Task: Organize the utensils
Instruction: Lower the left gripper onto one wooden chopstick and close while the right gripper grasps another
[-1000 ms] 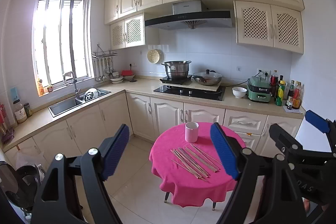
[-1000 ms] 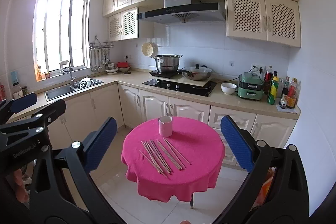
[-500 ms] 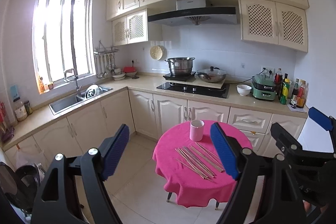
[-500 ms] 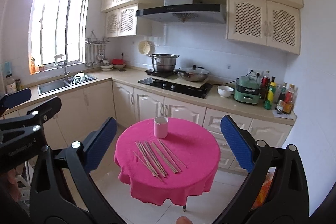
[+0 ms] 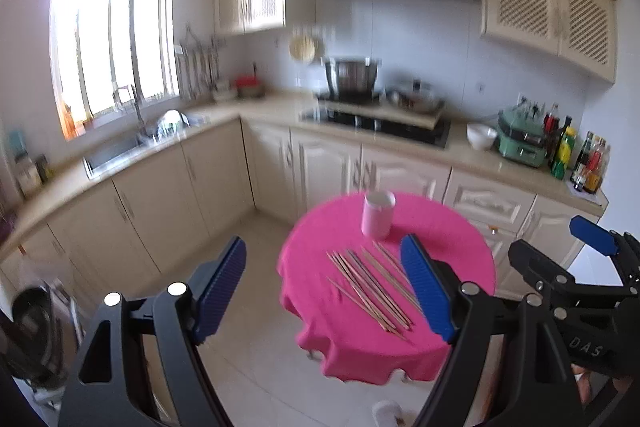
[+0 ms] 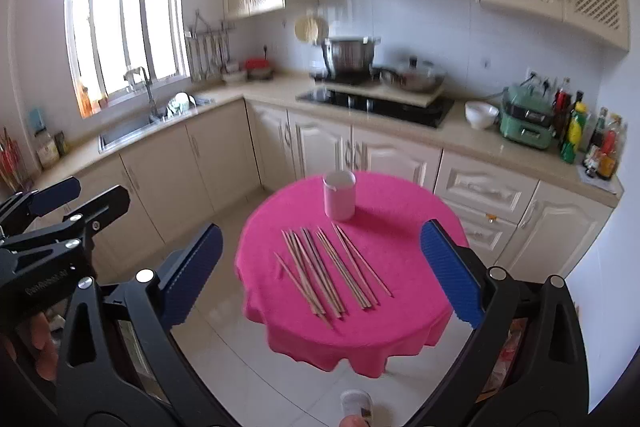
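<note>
Several wooden chopsticks [image 5: 370, 285] lie loose side by side on a round table with a pink cloth [image 5: 452, 239]. A pink cup [image 5: 378, 213] stands upright behind them. In the right wrist view the chopsticks [image 6: 330, 269], the cup [image 6: 339, 195] and the pink cloth [image 6: 400, 211] show the same way. My left gripper [image 5: 328, 287] is open and empty, well above and in front of the table. My right gripper [image 6: 320, 275] is open and empty too, also short of the table.
Kitchen cabinets and a counter [image 6: 460, 143] run behind the table, with a hob, pots, a white bowl [image 6: 481, 115] and bottles [image 6: 576, 131]. A sink [image 6: 132, 127] sits at the left under the window. Tiled floor [image 6: 224, 347] lies around the table.
Both grippers have moved forward and tilted down toward the table, so the table, cup and chopsticks look larger and nearer. Both stay open and empty.
</note>
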A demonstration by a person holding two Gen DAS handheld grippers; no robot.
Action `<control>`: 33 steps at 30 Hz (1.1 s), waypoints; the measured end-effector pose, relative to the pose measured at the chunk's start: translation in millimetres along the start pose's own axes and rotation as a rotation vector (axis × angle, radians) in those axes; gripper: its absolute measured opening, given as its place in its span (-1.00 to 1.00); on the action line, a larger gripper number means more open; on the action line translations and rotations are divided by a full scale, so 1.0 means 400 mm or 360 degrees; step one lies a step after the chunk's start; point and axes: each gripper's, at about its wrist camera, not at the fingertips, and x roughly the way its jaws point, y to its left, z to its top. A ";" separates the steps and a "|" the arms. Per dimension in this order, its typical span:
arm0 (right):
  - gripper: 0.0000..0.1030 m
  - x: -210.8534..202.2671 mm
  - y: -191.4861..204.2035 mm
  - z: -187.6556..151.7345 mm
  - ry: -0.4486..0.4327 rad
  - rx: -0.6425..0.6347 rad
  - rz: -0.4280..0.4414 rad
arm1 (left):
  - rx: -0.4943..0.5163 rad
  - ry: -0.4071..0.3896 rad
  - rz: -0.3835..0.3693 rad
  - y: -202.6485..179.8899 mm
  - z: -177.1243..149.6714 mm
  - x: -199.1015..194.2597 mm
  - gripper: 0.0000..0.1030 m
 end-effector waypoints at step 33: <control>-0.34 1.089 -0.275 -0.182 0.1299 -0.0346 0.0491 | -0.0762 0.1532 0.0173 -0.042 -0.339 1.085 -0.76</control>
